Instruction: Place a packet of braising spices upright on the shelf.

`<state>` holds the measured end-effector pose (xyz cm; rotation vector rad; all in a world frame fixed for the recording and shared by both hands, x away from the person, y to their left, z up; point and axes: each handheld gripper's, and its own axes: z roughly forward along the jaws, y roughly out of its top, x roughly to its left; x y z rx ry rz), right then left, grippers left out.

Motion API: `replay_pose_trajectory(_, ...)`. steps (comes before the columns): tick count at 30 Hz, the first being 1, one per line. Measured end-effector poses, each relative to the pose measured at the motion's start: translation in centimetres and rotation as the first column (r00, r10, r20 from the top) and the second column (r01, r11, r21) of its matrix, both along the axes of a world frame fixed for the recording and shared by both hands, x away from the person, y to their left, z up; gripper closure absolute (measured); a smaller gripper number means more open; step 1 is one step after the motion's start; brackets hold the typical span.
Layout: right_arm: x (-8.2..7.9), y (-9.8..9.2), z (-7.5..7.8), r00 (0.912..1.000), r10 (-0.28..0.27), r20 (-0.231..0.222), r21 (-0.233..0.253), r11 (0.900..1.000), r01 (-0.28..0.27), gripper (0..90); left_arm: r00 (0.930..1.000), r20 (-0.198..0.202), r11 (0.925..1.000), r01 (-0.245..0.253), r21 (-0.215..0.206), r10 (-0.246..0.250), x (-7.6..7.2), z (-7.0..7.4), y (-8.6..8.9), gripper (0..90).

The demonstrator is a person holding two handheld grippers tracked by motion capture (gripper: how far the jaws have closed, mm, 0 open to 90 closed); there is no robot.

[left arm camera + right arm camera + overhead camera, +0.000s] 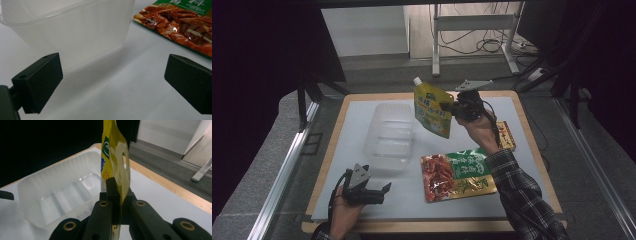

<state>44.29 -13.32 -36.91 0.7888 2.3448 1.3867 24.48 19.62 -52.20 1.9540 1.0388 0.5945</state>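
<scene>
A yellow spouted pouch hangs in the air above the table, just right of the clear plastic tub. My right gripper is shut on the pouch's right edge; in the right gripper view the pouch rises edge-on from between the jaws, with the tub below and to the left. My left gripper rests low near the table's front left, open with nothing between its jaws. In the left gripper view the tub's wall stands just ahead.
A flat green and red food packet lies right of the tub, under the right forearm; it also shows as a packet corner. A small red and yellow packet lies near the right edge. The white mat covers the wooden table.
</scene>
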Motion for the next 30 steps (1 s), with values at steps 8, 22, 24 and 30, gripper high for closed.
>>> replay_pose_trajectory(8,0.9,0.7,0.7,0.9993,0.039,-0.001,0.019,0.999,-0.039,89.1,1.0,-0.002,1.0,-0.003,0.0,0.003,0.0,0.0,0.0,1.1)
replay_pose_trajectory(22,3.0,3.1,1.1,0.9955,0.095,0.004,0.04,0.995,-0.095,89.1,1.0,0.002,1.0,-0.002,-0.008,0.002,0.0,0.0,0.0,1.1)
replay_pose_trajectory(24,3.3,3.5,1.0,0.9949,0.1,0.007,0.039,0.994,-0.1,89.1,1.0,0.001,0.9999,-0.002,-0.011,0.002,0.0,0.0,0.0,1.1)
replay_pose_trajectory(30,4.1,4.7,1.0,0.9937,0.112,-0.006,0.066,0.992,-0.112,89.1,1.0,0.003,0.9999,0.0,-0.011,0.0,0.0,0.0,0.0,1.1)
